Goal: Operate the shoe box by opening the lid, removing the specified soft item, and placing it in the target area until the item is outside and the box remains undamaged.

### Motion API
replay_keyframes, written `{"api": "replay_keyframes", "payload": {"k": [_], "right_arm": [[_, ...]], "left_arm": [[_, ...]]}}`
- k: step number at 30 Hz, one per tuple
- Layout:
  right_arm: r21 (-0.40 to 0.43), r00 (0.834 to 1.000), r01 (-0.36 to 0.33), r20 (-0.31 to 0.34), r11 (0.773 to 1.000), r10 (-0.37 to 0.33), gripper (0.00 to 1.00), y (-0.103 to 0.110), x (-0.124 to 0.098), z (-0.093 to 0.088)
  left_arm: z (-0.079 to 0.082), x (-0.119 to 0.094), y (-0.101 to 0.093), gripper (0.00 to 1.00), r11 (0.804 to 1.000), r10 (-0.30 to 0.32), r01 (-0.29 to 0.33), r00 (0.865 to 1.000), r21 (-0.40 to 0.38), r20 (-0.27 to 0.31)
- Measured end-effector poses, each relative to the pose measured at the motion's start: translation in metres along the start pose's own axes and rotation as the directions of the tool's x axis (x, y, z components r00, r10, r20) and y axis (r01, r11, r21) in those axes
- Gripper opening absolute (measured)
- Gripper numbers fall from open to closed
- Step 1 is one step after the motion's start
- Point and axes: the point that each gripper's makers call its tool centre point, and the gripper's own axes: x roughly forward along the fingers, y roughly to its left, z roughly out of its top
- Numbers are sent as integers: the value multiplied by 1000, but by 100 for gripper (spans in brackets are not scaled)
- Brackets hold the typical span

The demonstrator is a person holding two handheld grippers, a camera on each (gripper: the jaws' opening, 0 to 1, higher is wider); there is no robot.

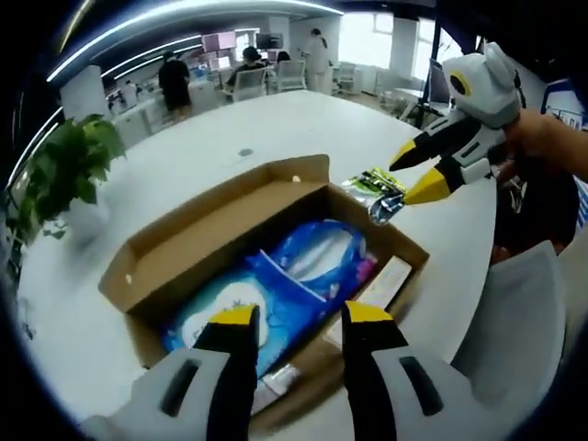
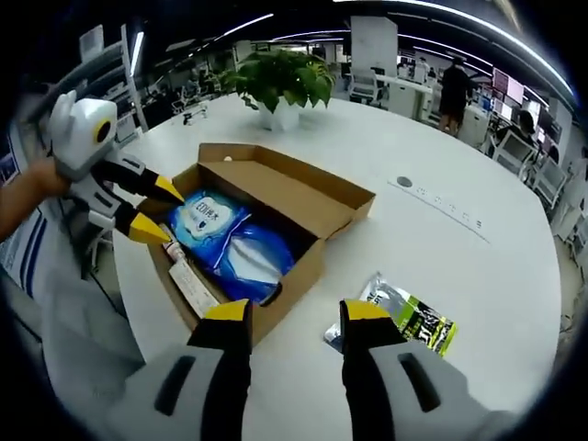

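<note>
Brown shoe box (image 2: 276, 197), blue-and-white soft pack (image 2: 234, 243) (white print), green-black packet (image 2: 413, 319), white table (image 2: 478, 257).

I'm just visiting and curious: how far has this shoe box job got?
The cardboard box is already open, and a silver-green packet lies outside on the white table. Both the left gripper and right gripper are open and empty. Blue soft packs remain inside, so any further removal is left.

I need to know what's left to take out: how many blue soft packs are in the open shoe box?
2: one blue pack at the end near the left gripper, the other blue pack beside it toward the right gripper. More may lie hidden underneath.
</note>
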Motion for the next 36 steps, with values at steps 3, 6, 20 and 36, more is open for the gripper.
{"api": "replay_keyframes", "payload": {"k": [3,6,20,36], "right_arm": [[-11,1000,-10,1,1000,10,36,5,5,4],[-18,1000,-21,-5,1000,21,35,11,11,6],[-46,997,-75,-10,996,74,34,31,43,10],[-81,990,-136,-35,987,134,30,57,77,16]], "left_arm": [[-4,-6,9,34,1000,22,-21,1000,-16,8],[-6,-12,18,34,999,41,-40,999,-36,23],[-31,-35,57,33,987,126,-119,990,-111,66],[-64,-51,91,31,960,206,-191,977,-206,56]]}}
